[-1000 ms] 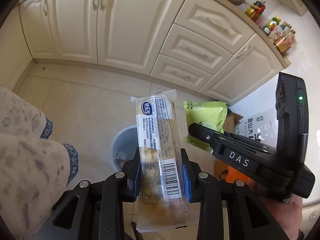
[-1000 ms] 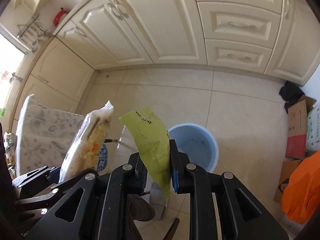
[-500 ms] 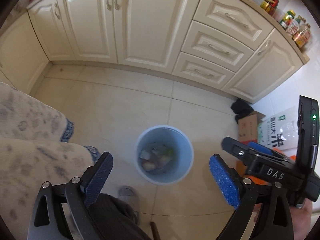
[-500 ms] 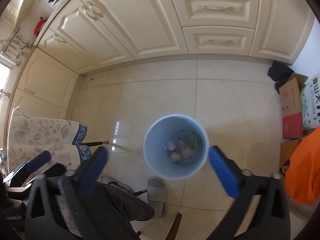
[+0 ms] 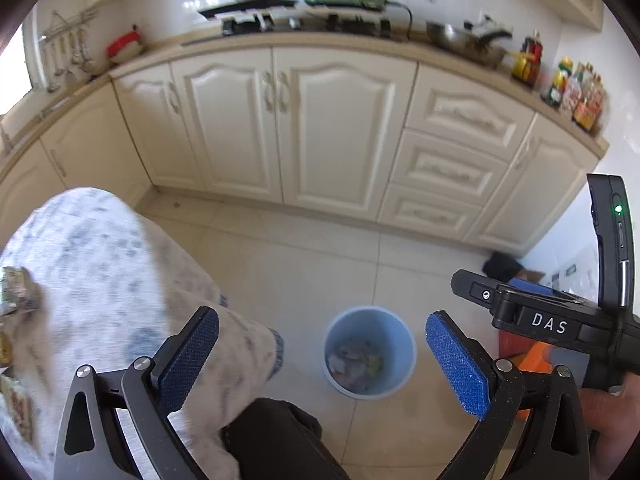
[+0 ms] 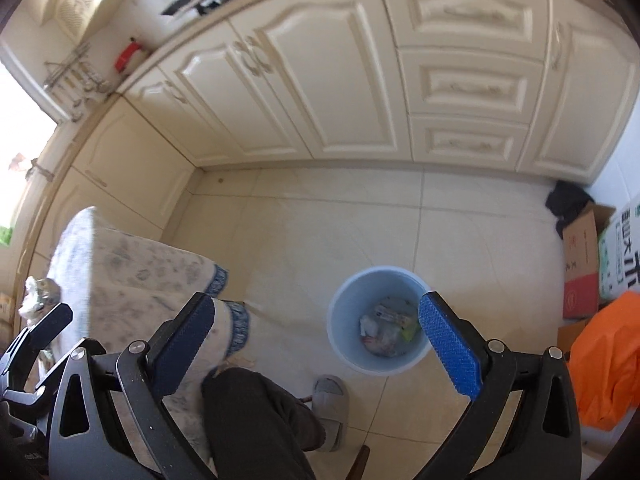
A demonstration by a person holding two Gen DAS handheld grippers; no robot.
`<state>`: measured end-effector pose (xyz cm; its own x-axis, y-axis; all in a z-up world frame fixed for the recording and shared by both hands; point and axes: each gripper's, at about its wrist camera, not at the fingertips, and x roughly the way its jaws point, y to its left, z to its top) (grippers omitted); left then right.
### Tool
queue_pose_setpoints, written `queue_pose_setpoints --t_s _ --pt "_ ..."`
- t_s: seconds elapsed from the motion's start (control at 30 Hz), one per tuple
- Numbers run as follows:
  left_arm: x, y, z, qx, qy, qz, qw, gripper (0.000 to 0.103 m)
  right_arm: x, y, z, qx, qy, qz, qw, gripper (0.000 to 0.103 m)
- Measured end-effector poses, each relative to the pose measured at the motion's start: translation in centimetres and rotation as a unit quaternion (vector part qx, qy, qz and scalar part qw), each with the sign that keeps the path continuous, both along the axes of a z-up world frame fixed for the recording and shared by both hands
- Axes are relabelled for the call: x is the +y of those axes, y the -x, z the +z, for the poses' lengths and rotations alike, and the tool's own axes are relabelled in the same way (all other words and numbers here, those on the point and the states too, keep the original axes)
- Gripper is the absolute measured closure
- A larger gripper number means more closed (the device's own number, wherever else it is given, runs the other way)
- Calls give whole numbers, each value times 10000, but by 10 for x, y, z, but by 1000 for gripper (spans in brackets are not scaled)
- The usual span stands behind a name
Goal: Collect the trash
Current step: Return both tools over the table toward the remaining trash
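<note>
A light blue bin (image 5: pixel 368 309) stands on the tiled floor below both grippers, with wrappers (image 5: pixel 354 362) lying at its bottom. My left gripper (image 5: pixel 320 316) hangs high above it, jaws opening wide, nothing between the blue pads (image 5: pixel 188 360). The right wrist view shows the same bin (image 6: pixel 348 320) and the wrappers (image 6: pixel 386 330) inside. My right gripper (image 6: pixel 316 299) is open and empty above the bin's left side. A crumpled wrapper (image 5: pixel 16 288) lies on the tablecloth at the far left.
A table under a flowered cloth (image 5: pixel 100 280) fills the left. A person's dark trouser leg (image 6: pixel 256 420) and grey slipper (image 6: pixel 330 400) are near the bin. Cardboard boxes (image 6: pixel 580 264) and an orange bag (image 6: pixel 604 360) stand right. Cream cabinets (image 5: pixel 340 128) line the back.
Both grippers opened and let go: the clear bread wrapper left the left one, the green packet the right. Both landed in the bin. Both grippers then rose and tilted up.
</note>
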<state>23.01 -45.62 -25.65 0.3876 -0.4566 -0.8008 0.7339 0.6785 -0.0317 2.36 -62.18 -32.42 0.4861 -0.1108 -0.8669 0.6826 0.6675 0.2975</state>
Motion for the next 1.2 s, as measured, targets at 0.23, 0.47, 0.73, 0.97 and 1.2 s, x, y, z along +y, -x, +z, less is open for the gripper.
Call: queue_pose_setpoints --t_s 0.23,0.47,0.73,0.97,1.2 --pt "81 31 66 -583 667 570 9944 1 65 -38 84 -718 492 674 9939 0" --pt "219 91 112 -1089 1096 1276 9797 1 149 -80 150 -1369 808 1531 9753 0" --pt "342 138 142 -1533 1277 2157 9559 1 237 -113 192 -1804 1018 2442 9473 0" --pt "412 161 143 -1835 1111 2932 9317 1 315 -135 200 -1949 1093 3322 9164 0" --pt "460 183 135 -1814 763 3694 9082 1 378 -156 168 -1731 974 4207 8852 0"
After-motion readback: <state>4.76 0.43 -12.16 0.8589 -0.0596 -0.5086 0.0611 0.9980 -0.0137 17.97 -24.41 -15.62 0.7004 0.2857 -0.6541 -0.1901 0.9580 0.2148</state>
